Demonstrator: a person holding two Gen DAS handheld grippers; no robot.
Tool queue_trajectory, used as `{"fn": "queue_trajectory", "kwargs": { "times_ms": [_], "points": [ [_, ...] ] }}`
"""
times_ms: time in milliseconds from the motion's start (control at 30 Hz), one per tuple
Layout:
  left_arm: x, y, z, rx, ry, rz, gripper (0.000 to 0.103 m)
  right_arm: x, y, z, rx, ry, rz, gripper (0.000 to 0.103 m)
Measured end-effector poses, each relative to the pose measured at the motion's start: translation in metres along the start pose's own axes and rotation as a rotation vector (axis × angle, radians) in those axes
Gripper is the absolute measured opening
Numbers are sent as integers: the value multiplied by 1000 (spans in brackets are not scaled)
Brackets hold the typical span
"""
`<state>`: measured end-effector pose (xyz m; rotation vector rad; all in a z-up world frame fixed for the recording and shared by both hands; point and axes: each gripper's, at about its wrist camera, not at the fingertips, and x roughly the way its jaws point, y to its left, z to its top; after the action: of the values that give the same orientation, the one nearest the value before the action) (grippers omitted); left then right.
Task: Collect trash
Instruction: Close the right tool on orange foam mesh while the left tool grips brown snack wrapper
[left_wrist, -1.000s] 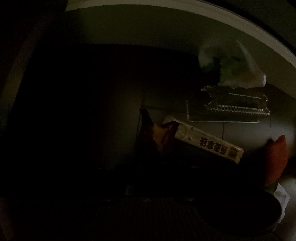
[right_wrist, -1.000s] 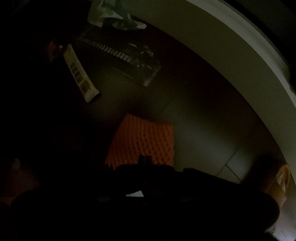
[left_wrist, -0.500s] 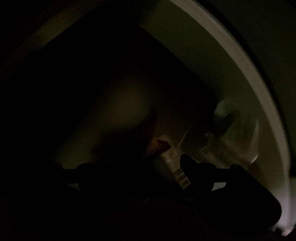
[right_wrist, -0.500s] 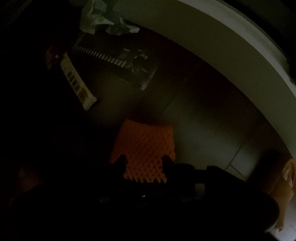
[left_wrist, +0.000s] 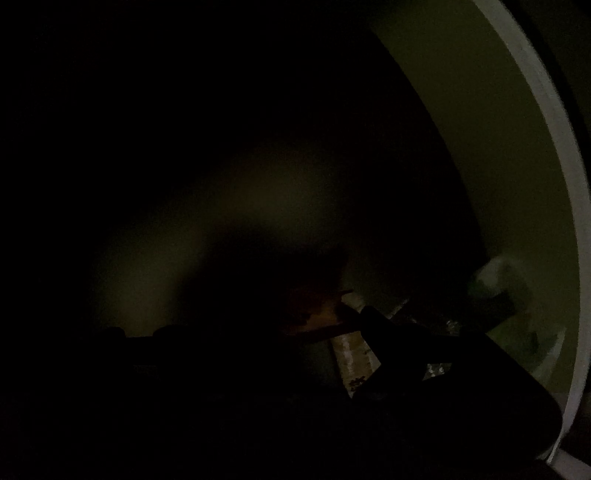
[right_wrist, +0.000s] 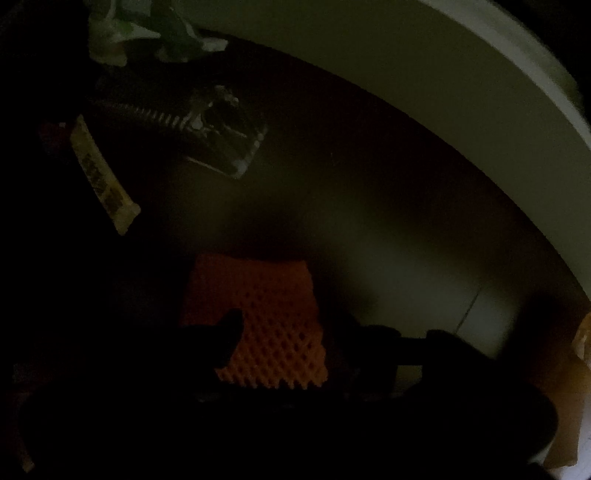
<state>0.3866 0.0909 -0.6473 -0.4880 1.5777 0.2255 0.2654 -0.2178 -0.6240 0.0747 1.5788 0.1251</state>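
Observation:
The scene is very dark. In the right wrist view an orange foam net (right_wrist: 266, 325) lies on the floor between the open fingers of my right gripper (right_wrist: 295, 332). A long white printed box (right_wrist: 101, 177), a clear plastic tray (right_wrist: 207, 125) and a crumpled white and green bag (right_wrist: 147, 33) lie further back at the left. In the left wrist view my left gripper (left_wrist: 240, 332) is open, its right finger (left_wrist: 384, 328) over the white box (left_wrist: 351, 354), with an orange-brown wrapper (left_wrist: 317, 317) between the fingers. The left finger is barely visible.
A pale wall with a white skirting board (right_wrist: 517, 74) curves along the back and right. It also shows in the left wrist view (left_wrist: 546, 184). A brown paper item (right_wrist: 580, 354) sits at the right edge. The floor (right_wrist: 406, 240) is dark tile.
My left gripper has swung down and close to the wrapper and the white box. My right gripper has opened and its fingers have come down around the orange foam net.

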Motion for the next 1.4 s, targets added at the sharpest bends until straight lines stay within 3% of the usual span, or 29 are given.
{"fn": "queue_trajectory", "kwargs": {
  "times_ms": [133,333,400,433,567,800,833,1000,1067,1267,1400],
  "points": [
    [1,-1,0,5,1,18,78,4,7,-1,-15,5,-1,55],
    [4,-3,4,-13,12,17,52,4,18,-4,-55,2,-30,50],
    [-2,-1,4,1,9,15,49,3,21,-5,-85,-1,-26,35],
    [-1,1,4,7,8,13,49,1,23,-4,-99,-1,-9,19],
    [-5,6,3,33,1,20,46,-5,35,-8,-160,-13,-25,8],
    [-22,9,-6,126,0,52,41,-47,32,-18,-138,-64,17,8],
    [-27,9,-9,151,0,60,28,-59,29,-22,-135,-76,25,8],
    [-65,13,-21,232,-14,47,26,-110,30,-22,-132,-141,34,8],
    [-78,16,-25,227,-13,26,15,-129,31,-23,-133,-165,34,8],
    [-125,27,-39,208,-45,-9,15,-189,39,-23,-150,-231,41,8],
    [-128,38,-33,95,8,-74,15,-211,41,-27,-153,-255,65,8]
  ]
}}
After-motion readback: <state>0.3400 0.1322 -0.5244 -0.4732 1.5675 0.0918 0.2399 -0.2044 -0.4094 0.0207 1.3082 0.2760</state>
